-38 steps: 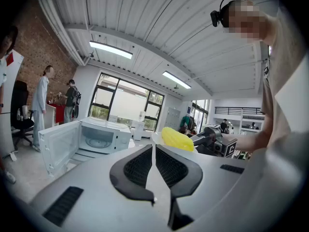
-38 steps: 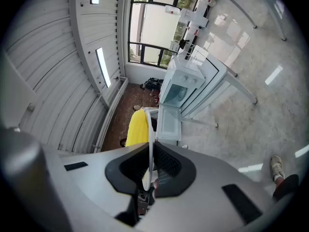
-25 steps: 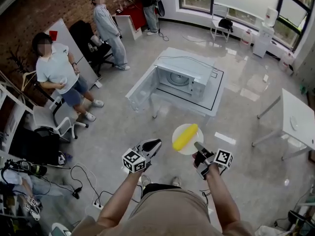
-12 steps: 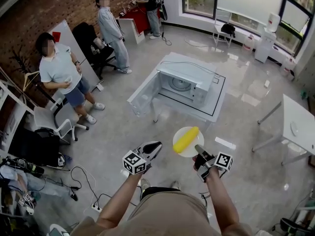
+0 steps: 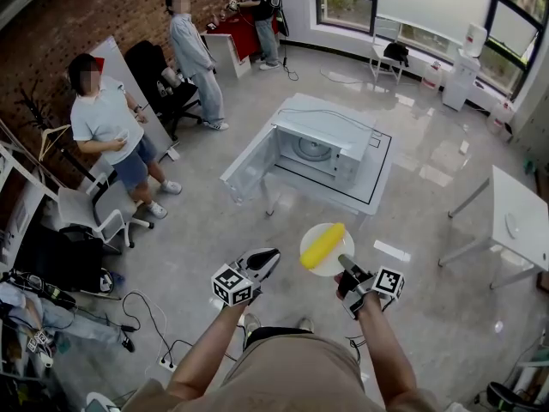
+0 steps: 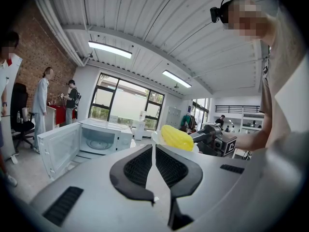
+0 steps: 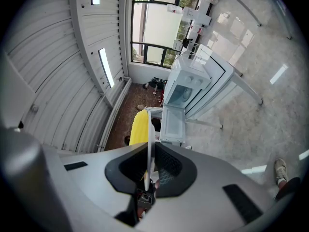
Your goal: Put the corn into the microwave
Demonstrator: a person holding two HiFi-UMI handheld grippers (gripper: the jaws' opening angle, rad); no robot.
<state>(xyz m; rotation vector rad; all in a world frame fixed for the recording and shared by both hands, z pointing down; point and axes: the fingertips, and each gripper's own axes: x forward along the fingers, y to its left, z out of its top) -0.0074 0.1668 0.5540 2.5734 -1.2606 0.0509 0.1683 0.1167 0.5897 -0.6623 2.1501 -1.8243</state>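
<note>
Corn (image 5: 323, 243) on plate (image 5: 331, 266) — right gripper (image 5: 345, 263) clamped.

Floor (image 5: 214, 230) was polished and glossy, brick wall (image 5: 77, 15) was rough and matt, microwave casing (image 5: 330, 127) was smooth, plate (image 5: 334, 263) was smooth.

- The whole head view rolls a little: the microwave (image 5: 330, 148) and the side table (image 5: 519, 209) at right now sit slightly lower in the picture.
- The person in the white shirt (image 5: 103, 118) at left sits slightly higher and further right, with the hands held a touch higher against the body.
- The person in grey (image 5: 193, 50) appears a bit further right and lower.
- The plate (image 5: 336, 264) with the corn (image 5: 322, 245), the left gripper (image 5: 273, 254) and the right gripper (image 5: 341, 258) all sit a trace lower, in step with the view.
- The floor clutter (image 5: 43, 288) at lower left shifts slightly left and up.
</note>
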